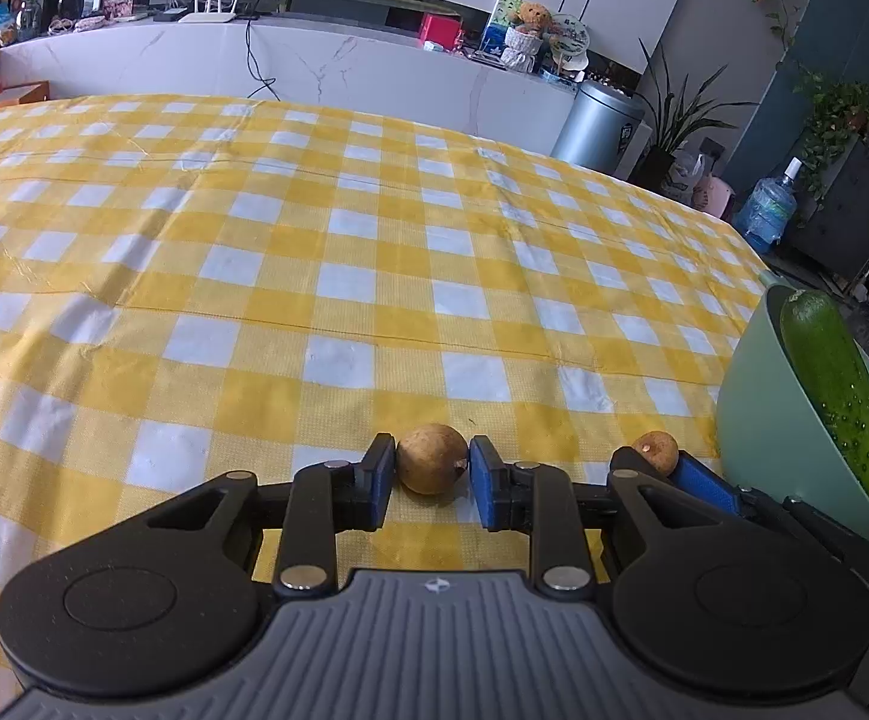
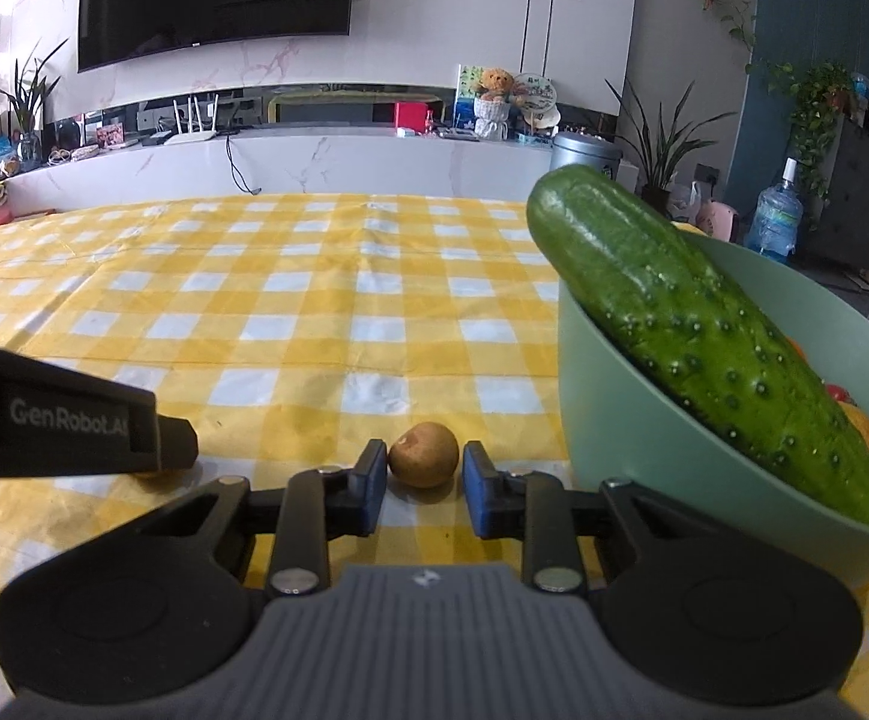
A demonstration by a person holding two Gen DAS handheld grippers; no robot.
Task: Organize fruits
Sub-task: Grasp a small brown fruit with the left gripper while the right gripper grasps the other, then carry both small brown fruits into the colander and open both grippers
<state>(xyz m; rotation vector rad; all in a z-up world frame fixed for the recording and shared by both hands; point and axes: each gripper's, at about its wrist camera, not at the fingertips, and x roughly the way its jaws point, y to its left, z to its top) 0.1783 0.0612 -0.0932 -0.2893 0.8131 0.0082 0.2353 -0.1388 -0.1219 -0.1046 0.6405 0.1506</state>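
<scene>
Two small round brown fruits with thin, dry-looking skin (longans, by the look of them) sit on the yellow-and-white checked tablecloth [image 1: 374, 252], each caught in its own tongs. The left gripper [image 1: 432, 474] is pinching the larger brown fruit [image 1: 431, 459] across its middle, both blue pads touching its sides, a short stem stub pointing toward the right-hand pad. The right gripper [image 2: 424, 480] has the smaller brown fruit [image 2: 423, 455] between its blue pads [image 2: 374, 480], nearly closed; the left pad meets the skin, while on the right a sliver of gap seems to remain, so the grip looks barely made. That second fruit lies just beside the pale green round bowl [image 2: 626, 420], which already carries a long, bumpy dark green cucumber [image 2: 704, 330] leaning over its rim, with something orange and red half hidden behind it. Such fruit is probably very light and its shell brittle, so a hard squeeze could crack it; being round and smooth, it may also roll or pop out sideways. Holding across the widest part, pads level, seems safest.
</scene>
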